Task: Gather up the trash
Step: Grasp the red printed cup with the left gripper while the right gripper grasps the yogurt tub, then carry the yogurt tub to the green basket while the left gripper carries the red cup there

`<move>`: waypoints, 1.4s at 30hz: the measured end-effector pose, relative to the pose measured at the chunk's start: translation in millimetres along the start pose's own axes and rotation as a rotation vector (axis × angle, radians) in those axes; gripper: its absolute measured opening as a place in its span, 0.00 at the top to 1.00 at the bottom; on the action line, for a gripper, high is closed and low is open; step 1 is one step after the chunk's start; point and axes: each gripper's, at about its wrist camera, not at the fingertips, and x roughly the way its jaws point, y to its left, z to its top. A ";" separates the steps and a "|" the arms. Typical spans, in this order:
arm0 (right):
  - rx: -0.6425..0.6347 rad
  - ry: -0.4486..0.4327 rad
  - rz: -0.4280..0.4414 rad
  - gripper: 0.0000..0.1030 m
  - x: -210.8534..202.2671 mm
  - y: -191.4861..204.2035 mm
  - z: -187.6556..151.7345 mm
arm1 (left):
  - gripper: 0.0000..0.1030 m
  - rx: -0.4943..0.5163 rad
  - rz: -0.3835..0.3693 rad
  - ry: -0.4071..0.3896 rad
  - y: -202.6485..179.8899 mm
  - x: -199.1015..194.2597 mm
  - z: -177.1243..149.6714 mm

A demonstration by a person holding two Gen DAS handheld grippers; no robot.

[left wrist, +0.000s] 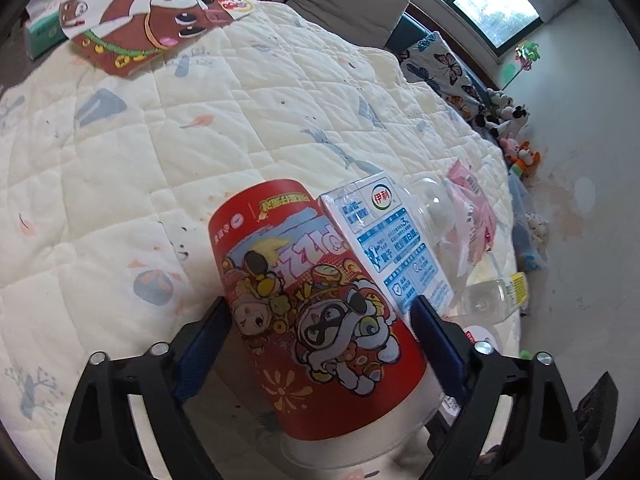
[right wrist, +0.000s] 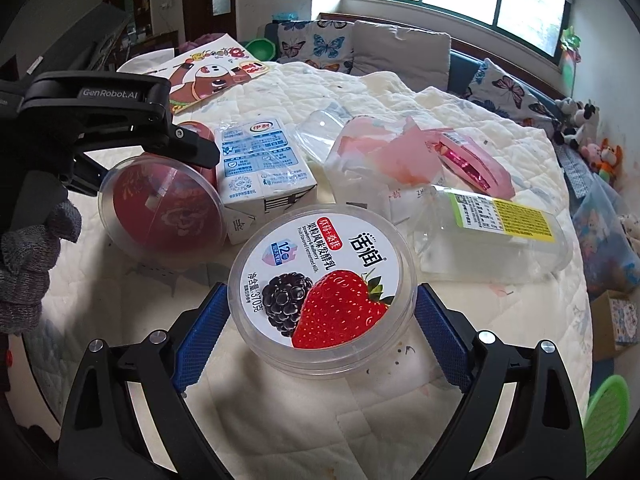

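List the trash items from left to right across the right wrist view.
Red cup held by the left gripper → milk carton → yogurt tub between the right gripper's fingers → pink wrapper → clear bottle with yellow label.

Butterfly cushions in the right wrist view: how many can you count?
3. Two lean side by side against the sofa back, left of the plain grey cushion. One sits further right along the sofa. The quilt may hide more.

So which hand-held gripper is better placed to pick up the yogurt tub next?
Right. The right hand-held gripper is open with its fingers either side of the yogurt tub, while the left hand-held gripper is already around the red cup.
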 end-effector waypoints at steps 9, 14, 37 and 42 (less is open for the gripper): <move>0.041 -0.022 0.016 0.12 -16.5 -4.1 -4.9 | 0.29 0.045 -0.015 -0.033 -6.5 -21.2 -6.3; 0.052 -0.043 0.018 0.12 -29.6 -4.9 -8.0 | 0.31 0.062 -0.025 -0.045 -8.7 -34.3 -12.9; 0.224 -0.140 -0.072 0.12 -111.8 -64.7 -52.2 | 0.32 0.264 -0.163 -0.028 -105.2 -62.3 -53.0; 0.273 -0.155 -0.125 0.12 -134.4 -88.1 -68.0 | 0.32 0.312 -0.193 0.006 -139.5 -48.9 -60.4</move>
